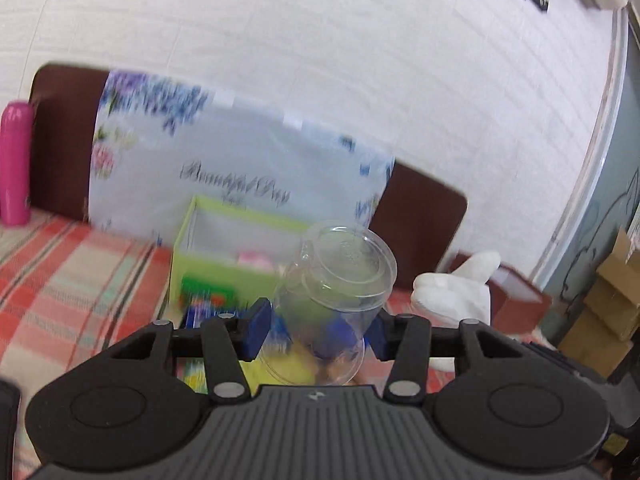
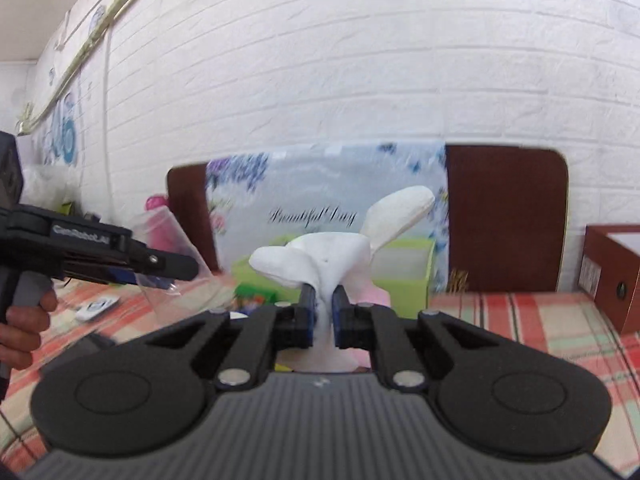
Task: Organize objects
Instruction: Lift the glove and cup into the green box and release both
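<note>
The left hand-held gripper (image 1: 318,326) was clamped on a clear plastic cup (image 1: 334,300). Its blue pads (image 1: 256,328) pressed the cup from both sides, low in the middle of the left wrist view. The cup was tipped, with its wide bottom toward the wall, and it was up in the air over the bed.

The right hand-held gripper (image 2: 323,312) was squeezed tight on a white plush bunny (image 2: 320,264). The two blue pads (image 2: 308,312) were almost together with the soft white toy pinched between them, in the middle of the right wrist view. One long ear (image 2: 400,212) stuck up toward the upper right. The bunny also showed at the right side of the left wrist view (image 1: 452,292).

Behind both toys sat a green box (image 1: 208,260), open on top, with something pink inside. It stood on a red plaid blanket (image 1: 60,280) on the bed. A pillow with flowers (image 1: 240,152) leaned on a brown headboard (image 2: 504,216) against the white brick wall (image 2: 320,60). A pink bottle (image 1: 15,164) stood at the far left of the left wrist view. A dark red box (image 2: 612,276) sat at the right edge of the right wrist view. At the left edge there, a person's hand (image 2: 24,328) held the other gripper's handle.
</note>
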